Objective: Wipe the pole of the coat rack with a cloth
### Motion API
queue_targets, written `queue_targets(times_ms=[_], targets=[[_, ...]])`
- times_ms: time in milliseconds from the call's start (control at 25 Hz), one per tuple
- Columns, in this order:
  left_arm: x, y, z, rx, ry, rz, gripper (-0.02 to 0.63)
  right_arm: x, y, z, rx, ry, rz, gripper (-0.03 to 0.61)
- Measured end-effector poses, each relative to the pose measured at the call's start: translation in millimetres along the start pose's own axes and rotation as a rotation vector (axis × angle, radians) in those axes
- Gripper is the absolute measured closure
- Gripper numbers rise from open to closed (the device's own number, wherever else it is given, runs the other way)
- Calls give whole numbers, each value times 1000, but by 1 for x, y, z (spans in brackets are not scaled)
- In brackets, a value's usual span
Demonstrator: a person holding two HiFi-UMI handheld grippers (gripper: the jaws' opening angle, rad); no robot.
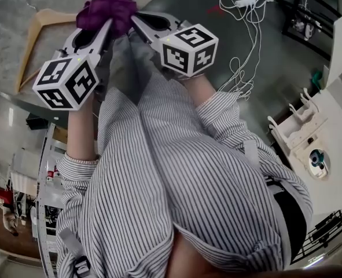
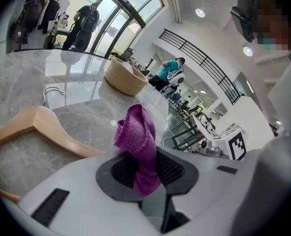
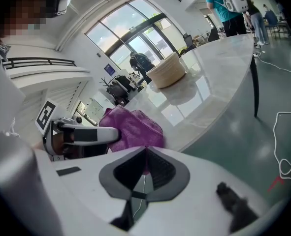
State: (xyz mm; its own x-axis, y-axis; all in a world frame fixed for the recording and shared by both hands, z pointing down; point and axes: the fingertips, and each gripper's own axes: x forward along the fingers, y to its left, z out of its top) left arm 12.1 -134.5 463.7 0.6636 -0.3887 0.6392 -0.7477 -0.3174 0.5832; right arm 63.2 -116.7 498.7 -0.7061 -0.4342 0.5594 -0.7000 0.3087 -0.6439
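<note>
Left fingers (image 2: 120,173), right fingers (image 3: 128,173): both on cloth (image 2: 135,136).

A pale grey marble counter (image 2: 81,114) carries a round woven basket (image 2: 124,77). Tall glass windows (image 3: 135,28) admit daylight. White cables (image 1: 246,33) trail over the dark grey floor (image 1: 286,62).

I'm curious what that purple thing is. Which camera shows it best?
The left gripper view: the purple cloth sits mid-frame, clamped between the jaws. The head view shows its bunched top; the right gripper view its side.
</note>
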Motion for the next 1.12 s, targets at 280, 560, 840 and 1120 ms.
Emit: queue_targets(times_ms=[280, 560, 840, 1120], targets=[[-9, 0, 1, -25, -18, 21, 520, 0, 1, 0, -29, 30, 15, 561], [-15, 8, 0, -47, -59, 41, 520, 3, -1, -7, -46, 52, 14, 561], [-12, 11, 3, -70, -70, 23, 520, 3, 1, -4, -71, 50, 0, 561], [-13, 11, 5, -43, -40, -9, 520, 1, 0, -7, -207, 75, -95, 560]])
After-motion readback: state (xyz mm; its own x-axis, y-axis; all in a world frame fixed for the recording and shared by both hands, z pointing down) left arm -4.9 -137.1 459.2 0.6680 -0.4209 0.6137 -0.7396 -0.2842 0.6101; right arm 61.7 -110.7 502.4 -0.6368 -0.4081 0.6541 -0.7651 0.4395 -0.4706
